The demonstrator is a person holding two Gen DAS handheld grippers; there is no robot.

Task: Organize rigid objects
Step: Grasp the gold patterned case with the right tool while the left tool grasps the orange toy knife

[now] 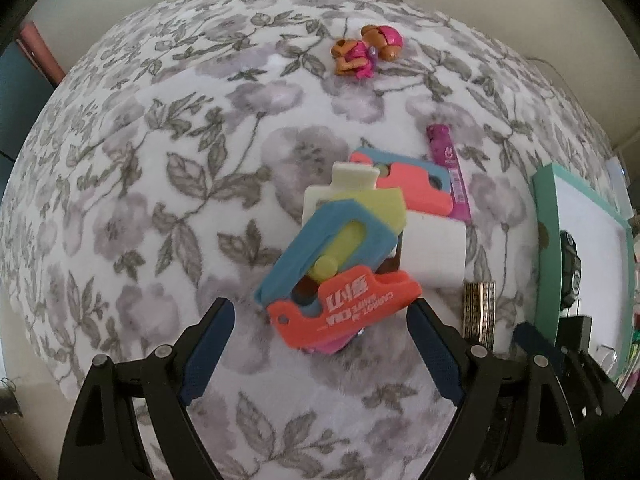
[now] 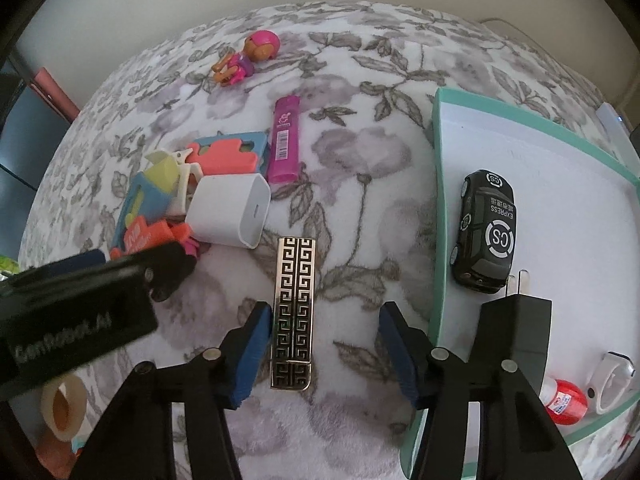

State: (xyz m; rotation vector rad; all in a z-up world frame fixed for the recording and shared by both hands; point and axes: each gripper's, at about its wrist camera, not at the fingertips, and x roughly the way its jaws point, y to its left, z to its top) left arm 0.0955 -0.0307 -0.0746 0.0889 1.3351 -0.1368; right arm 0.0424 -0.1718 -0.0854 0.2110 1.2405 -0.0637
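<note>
**Two spread tools, one target each, either side of the white charger**

Left of the white charger [image 2: 228, 210], on the floral blanket [image 2: 360, 152]: a heap of plastic toy knives, topped by an orange toy knife [image 1: 344, 312]. Directly over it, the left tool [image 1: 320, 308], spread wide, pinching nothing, straddling the orange piece. Long axis of that piece crosswise, spanning the gap from one finger toward the other. Closing as it stands would probably squeeze it end to end, so likely wants a turn of the wrist first.

Beyond the charger, well apart: a pink doll [image 2: 244, 58]. Just beside the charger's far right corner: a magenta lighter [image 2: 285, 140].

Right of the charger and nearer the camera: a gold-and-black patterned bar [image 2: 292, 316], flat on the blanket, long axis straight along the fingers of the right tool [image 2: 324, 312]. Spread as well, gripping nothing. Bar off-centre in the gap, close against the left-hand finger; touching or not, cannot tell. Plainly nearer the right hand than the left. Probably calls for a small shift leftward before closing, to avoid nudging the bar aside.

Far right of the charger: a teal tray [image 2: 438, 200], seemingly the collecting place, already holding a black toy car [image 2: 484, 236] and a black plug [image 2: 516, 332].
</note>
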